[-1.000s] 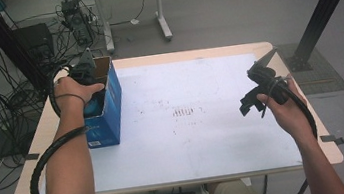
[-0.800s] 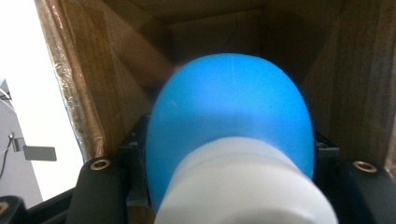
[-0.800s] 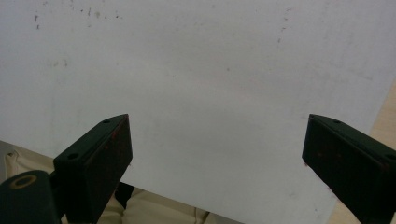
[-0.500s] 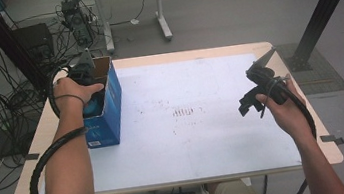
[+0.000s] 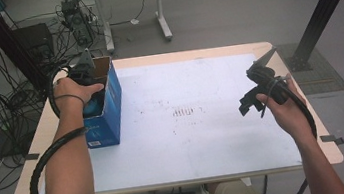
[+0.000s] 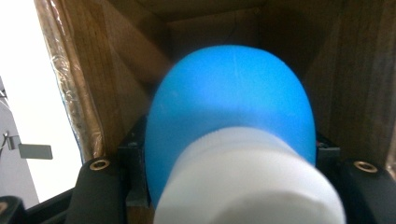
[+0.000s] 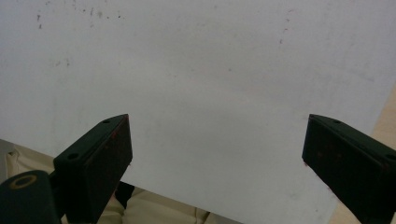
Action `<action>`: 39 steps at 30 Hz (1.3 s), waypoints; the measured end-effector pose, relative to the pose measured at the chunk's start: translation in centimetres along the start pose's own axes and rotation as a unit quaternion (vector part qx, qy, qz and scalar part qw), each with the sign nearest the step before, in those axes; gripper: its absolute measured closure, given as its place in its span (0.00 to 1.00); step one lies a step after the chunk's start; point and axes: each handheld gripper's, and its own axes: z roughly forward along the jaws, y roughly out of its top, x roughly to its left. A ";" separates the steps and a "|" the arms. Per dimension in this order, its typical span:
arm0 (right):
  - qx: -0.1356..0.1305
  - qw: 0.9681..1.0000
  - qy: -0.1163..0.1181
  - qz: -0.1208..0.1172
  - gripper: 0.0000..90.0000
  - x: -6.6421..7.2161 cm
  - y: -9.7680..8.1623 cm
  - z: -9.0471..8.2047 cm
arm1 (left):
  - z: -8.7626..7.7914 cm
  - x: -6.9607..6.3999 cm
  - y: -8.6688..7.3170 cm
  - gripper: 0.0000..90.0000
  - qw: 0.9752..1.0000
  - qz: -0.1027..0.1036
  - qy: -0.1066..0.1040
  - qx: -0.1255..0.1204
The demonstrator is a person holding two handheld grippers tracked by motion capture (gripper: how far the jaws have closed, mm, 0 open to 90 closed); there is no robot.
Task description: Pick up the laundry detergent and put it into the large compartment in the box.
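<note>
While both hands are keeping to the same spots as a second ago, nothing on the table (image 5: pixel 205 138) is shifting — the left gripper (image 5: pixel 88 83) is still sitting down inside the open top of the blue box (image 5: pixel 107 120), and the right gripper (image 5: pixel 256 97) is still hanging over the white surface well apart from it. That stillness is suggesting a pause at the bottom of the reach, either just as the bottle is being picked out of the box or just before it is being let go into it; I cannot tell which.

Seen along the left gripper's jaws, a blue bottle (image 6: pixel 233 98) with a white cap (image 6: pixel 247 182) is lying clamped between them, cap toward the camera and its rounded body pointing deeper into the brown cardboard interior — so the left gripper is grasping the bottle, inside the box. The right gripper's jaws are standing wide apart with nothing between them, only bare table beneath
</note>
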 end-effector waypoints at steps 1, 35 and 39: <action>0.000 1.000 0.001 -0.001 0.09 0.0 0.0 0.0 | 0.0 0.0 0.0 0.40 1.000 0.000 0.000 0.001; -0.004 1.000 -0.004 -0.008 0.09 0.5 0.1 -0.1 | -0.1 0.1 -0.1 0.41 1.000 0.002 -0.001 -0.006; -0.004 1.000 -0.003 -0.009 0.09 0.5 0.1 -0.1 | -0.3 0.0 -0.1 0.41 1.000 0.003 0.001 -0.009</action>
